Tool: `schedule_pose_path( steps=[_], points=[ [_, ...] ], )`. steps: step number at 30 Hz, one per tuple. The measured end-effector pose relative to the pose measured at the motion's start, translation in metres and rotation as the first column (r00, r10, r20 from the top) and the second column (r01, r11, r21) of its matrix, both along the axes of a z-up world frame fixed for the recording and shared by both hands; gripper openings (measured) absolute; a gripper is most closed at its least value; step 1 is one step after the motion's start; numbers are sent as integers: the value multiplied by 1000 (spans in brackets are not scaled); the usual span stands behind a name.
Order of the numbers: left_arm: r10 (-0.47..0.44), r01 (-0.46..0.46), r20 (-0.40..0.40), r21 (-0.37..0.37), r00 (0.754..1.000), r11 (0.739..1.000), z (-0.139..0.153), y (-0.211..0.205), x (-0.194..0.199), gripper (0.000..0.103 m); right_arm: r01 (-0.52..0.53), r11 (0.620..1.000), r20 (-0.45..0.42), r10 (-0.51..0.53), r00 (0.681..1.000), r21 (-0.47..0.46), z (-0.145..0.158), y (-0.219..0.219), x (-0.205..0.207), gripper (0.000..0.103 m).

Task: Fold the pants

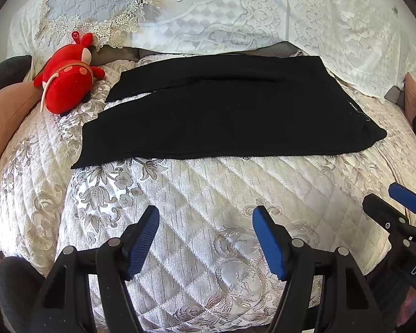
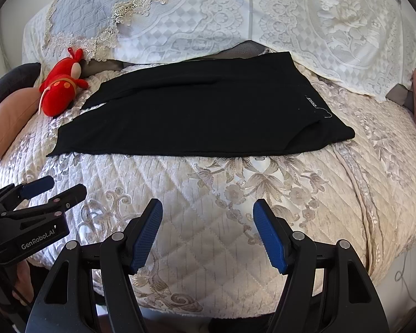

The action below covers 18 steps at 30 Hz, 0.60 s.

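Black pants (image 1: 222, 111) (image 2: 197, 113) lie flat across the quilted bed, waistband with a small white label at the right, leg ends toward the left. My left gripper (image 1: 206, 216) hovers open over the bedspread, well short of the pants' near edge, holding nothing. My right gripper (image 2: 208, 208) is likewise open and empty above the quilt in front of the pants. Each gripper shows at the edge of the other's view: the right gripper (image 1: 393, 197) at the right, the left gripper (image 2: 61, 187) at the left.
A red plush toy (image 1: 66, 83) (image 2: 59, 88) lies at the pants' far left, beside an orange cushion (image 1: 5, 111). Lace-covered pillows (image 1: 235, 14) line the back. The patterned bedspread (image 2: 208, 188) falls away at the front and right edges. A hand (image 2: 22, 280) holds the left gripper.
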<state>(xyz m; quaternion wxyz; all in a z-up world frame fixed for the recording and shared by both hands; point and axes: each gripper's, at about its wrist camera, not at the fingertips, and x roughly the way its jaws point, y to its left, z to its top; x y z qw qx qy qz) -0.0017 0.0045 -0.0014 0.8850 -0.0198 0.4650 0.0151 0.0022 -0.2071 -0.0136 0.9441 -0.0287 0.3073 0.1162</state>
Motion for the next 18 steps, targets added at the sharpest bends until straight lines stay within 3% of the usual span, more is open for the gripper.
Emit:
schedule_pose_path(
  steps=[18],
  points=[
    [4,-4,-15,-10,1000,1000,-6,4,4,72,6,1000,-9,-6,1000,8,-2,-5,4,68]
  ],
)
